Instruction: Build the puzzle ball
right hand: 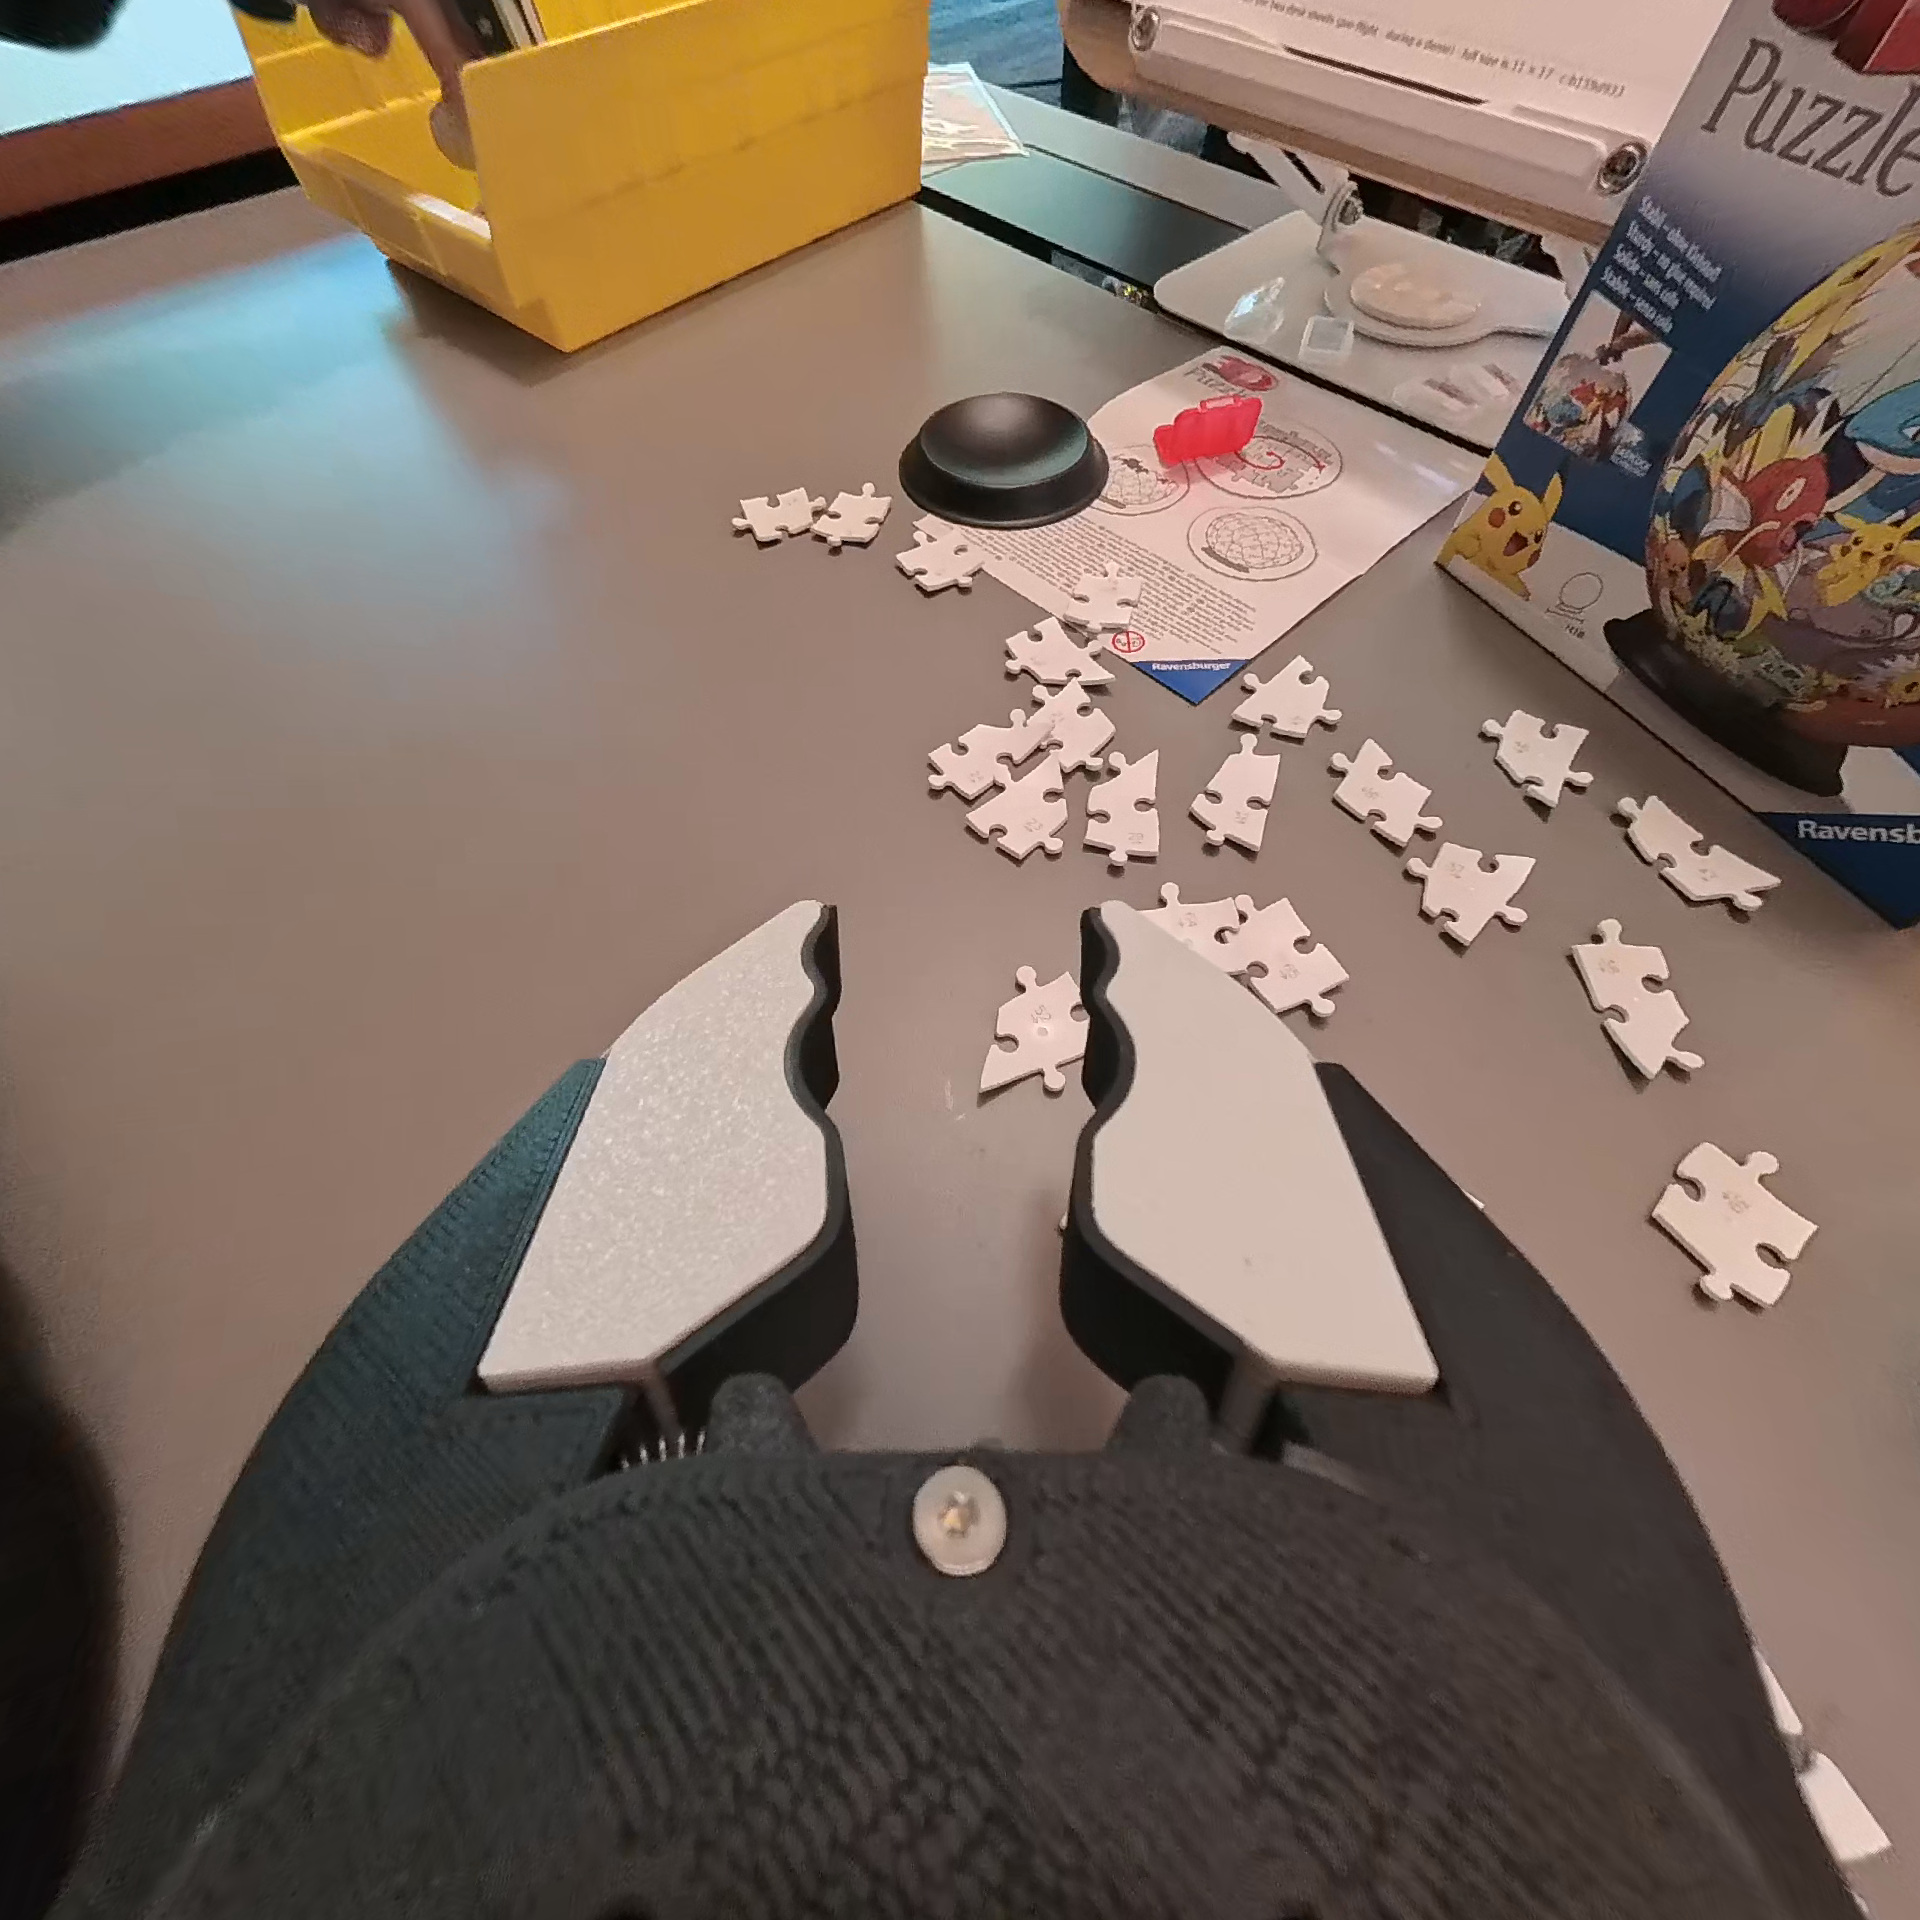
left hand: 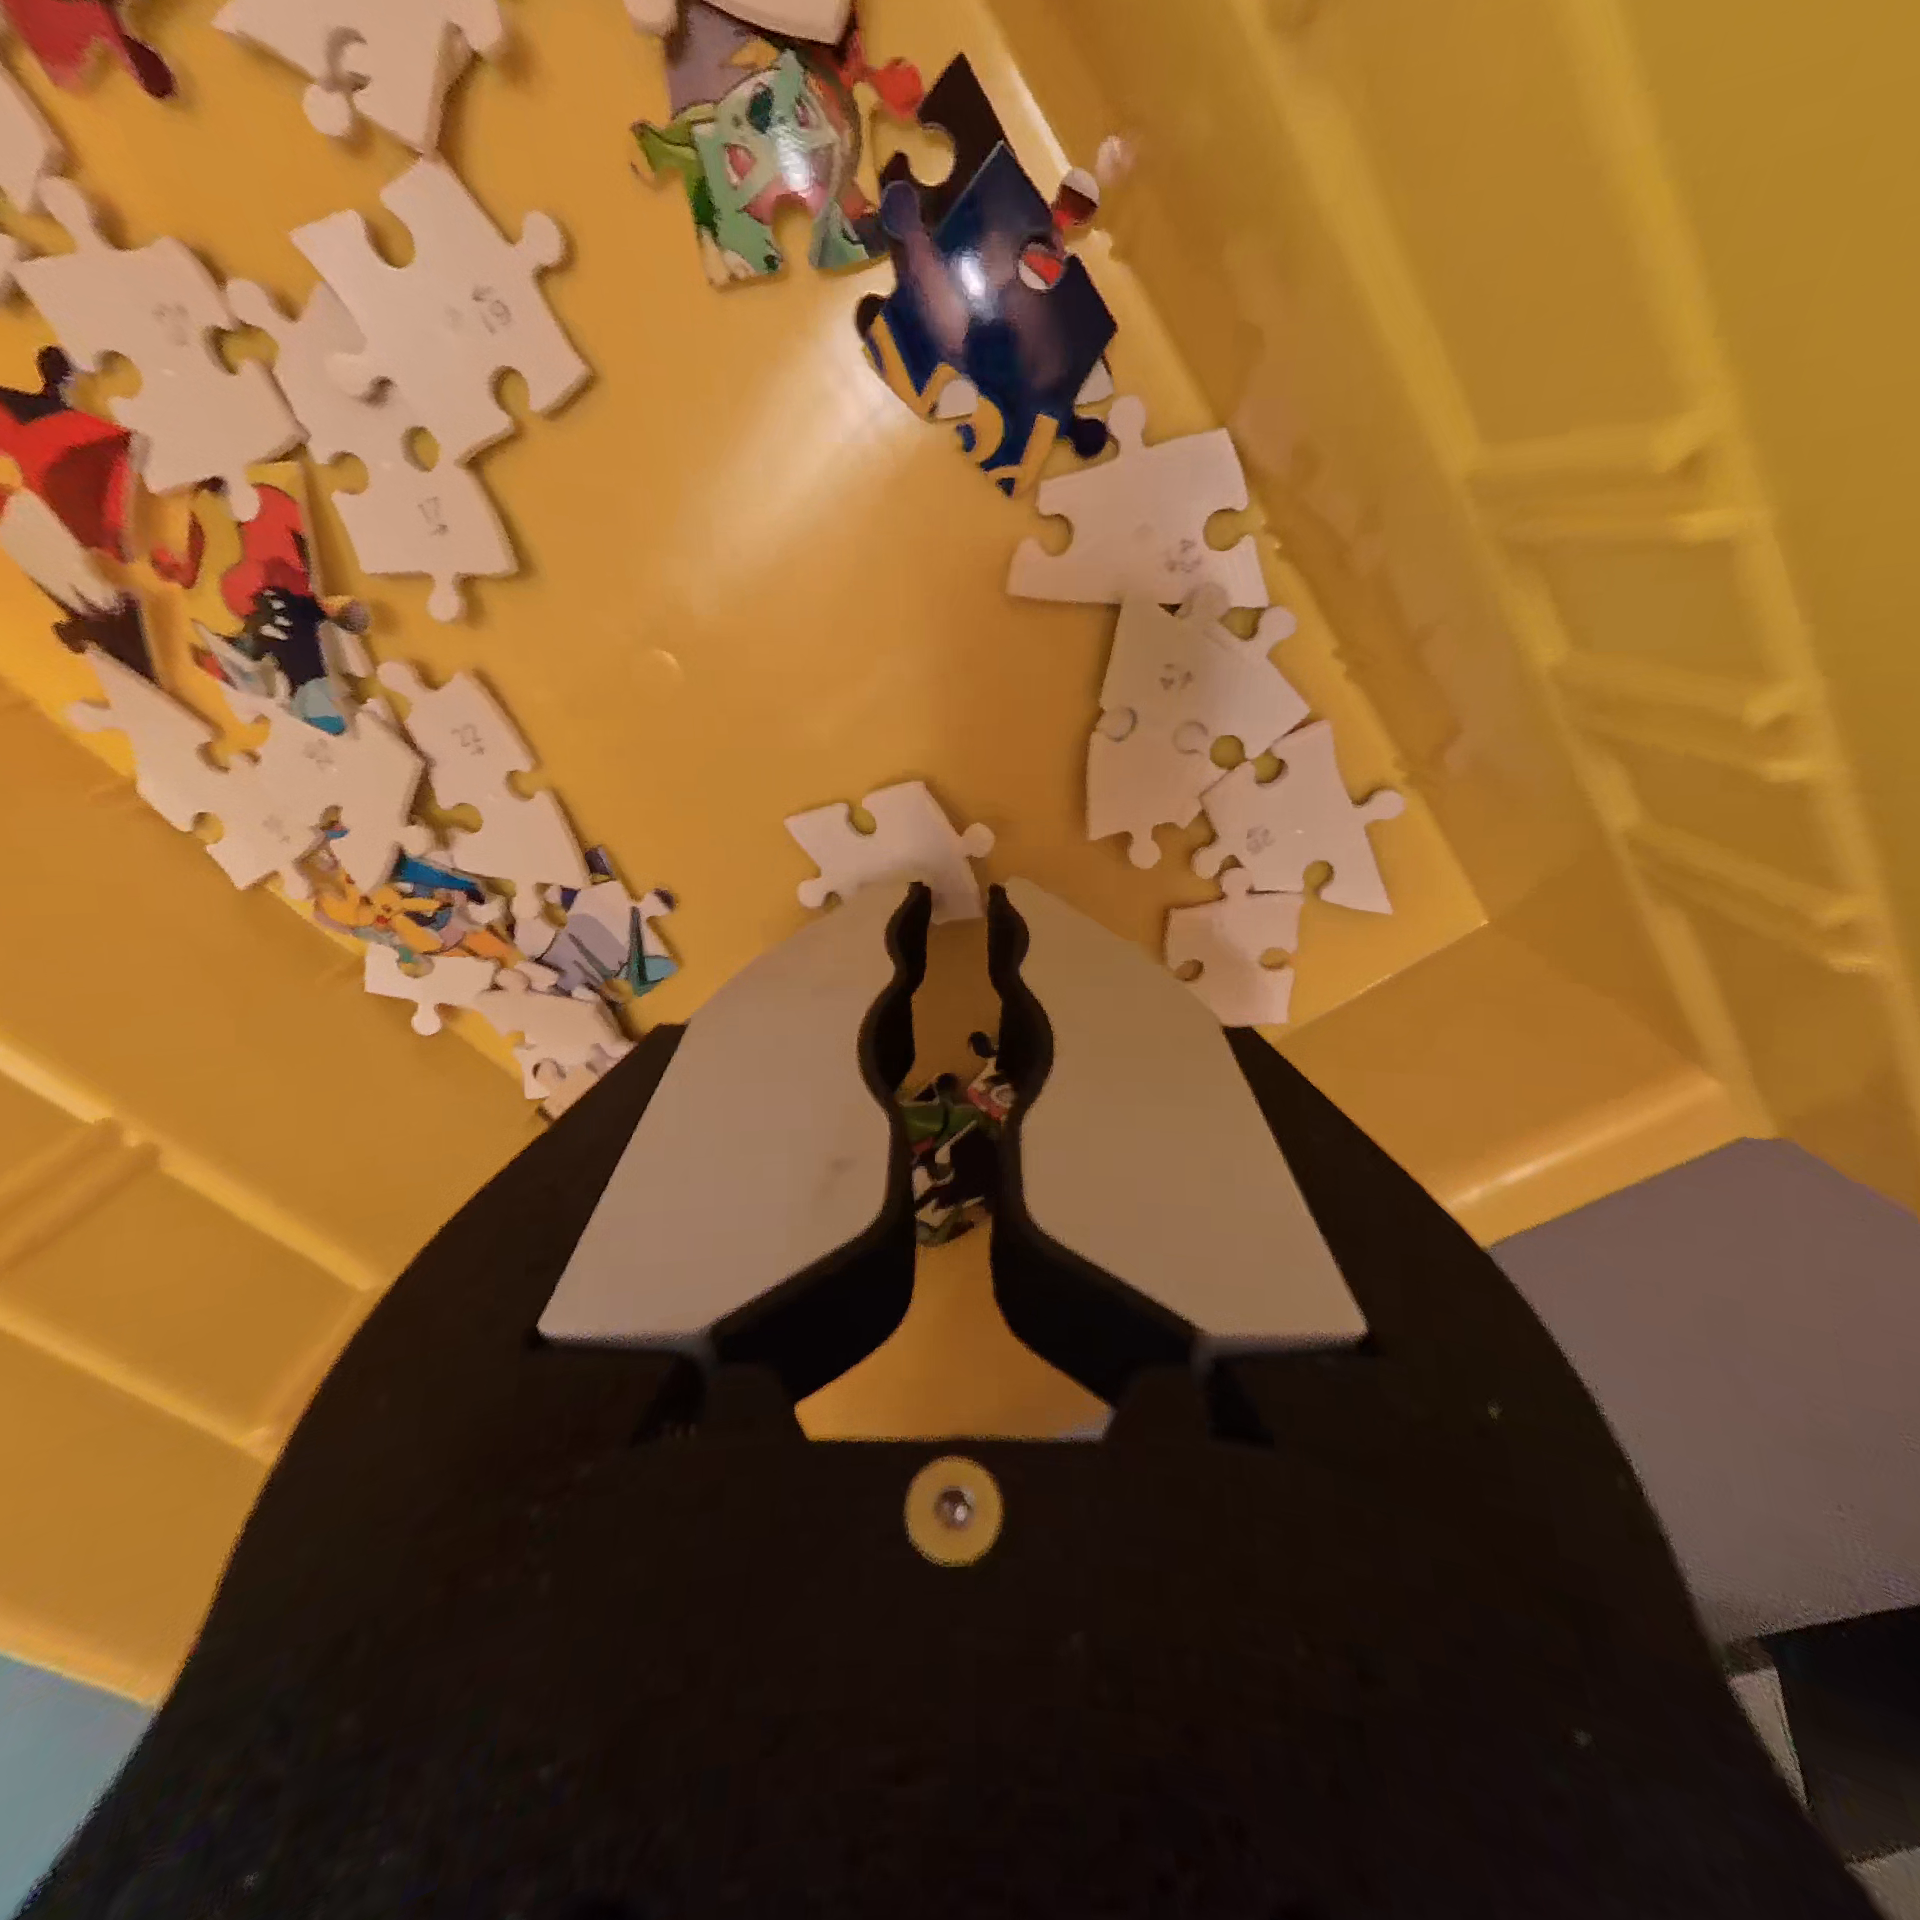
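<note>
The left hand-held gripper (left hand: 954, 904) was nearly closed inside the yellow bin (left hand: 1558, 520), tips at a white piece (left hand: 883, 831), maybe nipping it. The right hand-held gripper (right hand: 958, 956) hung wide over the worktop (right hand: 416, 727) pieces (right hand: 1236, 795). That thin piece could've slipped out.

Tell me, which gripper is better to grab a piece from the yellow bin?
Left. The left gripper is inside the yellow bin, tips at a white piece. The right gripper hangs open over the table, far from it.
</note>
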The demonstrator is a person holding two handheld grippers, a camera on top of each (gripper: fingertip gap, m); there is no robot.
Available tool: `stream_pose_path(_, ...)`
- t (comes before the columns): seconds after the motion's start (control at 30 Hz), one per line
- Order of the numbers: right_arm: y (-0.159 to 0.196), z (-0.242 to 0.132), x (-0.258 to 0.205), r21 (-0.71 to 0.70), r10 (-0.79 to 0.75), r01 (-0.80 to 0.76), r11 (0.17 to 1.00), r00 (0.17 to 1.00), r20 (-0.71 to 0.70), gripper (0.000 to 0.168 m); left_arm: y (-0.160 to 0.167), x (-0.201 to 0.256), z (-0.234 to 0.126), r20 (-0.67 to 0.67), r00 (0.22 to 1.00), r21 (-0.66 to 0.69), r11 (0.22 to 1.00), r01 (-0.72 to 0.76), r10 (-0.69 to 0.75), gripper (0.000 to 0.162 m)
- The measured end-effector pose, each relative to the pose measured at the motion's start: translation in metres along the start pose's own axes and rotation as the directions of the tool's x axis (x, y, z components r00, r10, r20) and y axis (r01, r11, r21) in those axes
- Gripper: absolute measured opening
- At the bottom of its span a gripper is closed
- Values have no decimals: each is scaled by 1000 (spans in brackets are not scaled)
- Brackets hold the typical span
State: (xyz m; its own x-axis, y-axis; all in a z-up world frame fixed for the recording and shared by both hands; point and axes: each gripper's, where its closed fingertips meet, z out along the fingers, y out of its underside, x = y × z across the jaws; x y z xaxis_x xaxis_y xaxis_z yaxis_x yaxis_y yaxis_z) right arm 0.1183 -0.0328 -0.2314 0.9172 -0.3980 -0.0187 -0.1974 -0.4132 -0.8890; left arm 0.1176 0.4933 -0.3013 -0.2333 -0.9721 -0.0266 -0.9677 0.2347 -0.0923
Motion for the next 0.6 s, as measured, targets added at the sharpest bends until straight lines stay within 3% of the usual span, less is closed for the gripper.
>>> stream_pose_path(0.13, 0, -2, 1, -3, -5, 5, 1000, 1000, -7, 45, -12, -11, -23, -5, 1000, 134, 991, 21, -20, 23)
stream_pose_path(0.23, -1, -1, 2, 0, 3, -3, 1000, 1000, -10, 45, -18, -14, -30, 22, 993, 195, 974, -117, 115, 32)
stream_pose_path(0.33, -3, 1, 0, 2, -2, 2, 1000, 1000, -4, 45, -13, -8, -19, 68, 935, 149, 923, -355, 349, 43)
stream_pose_path(0.43, -2, 3, -3, -11, -12, 12, 1000, 1000, 4, 45, -6, -6, -4, 96, 864, 41, 865, -500, 495, 47)
stream_pose_path(0.5, -3, 3, -4, -12, -16, 16, 1000, 1000, 6, 45, 2, -11, 6, 91, 834, -52, 839, -542, 544, 49)
stream_pose_path(0.6, -3, 1, -5, -12, -18, 18, 1000, 1000, 1, 45, 0, -7, 11, 27, 856, -40, 856, -516, 517, 41)
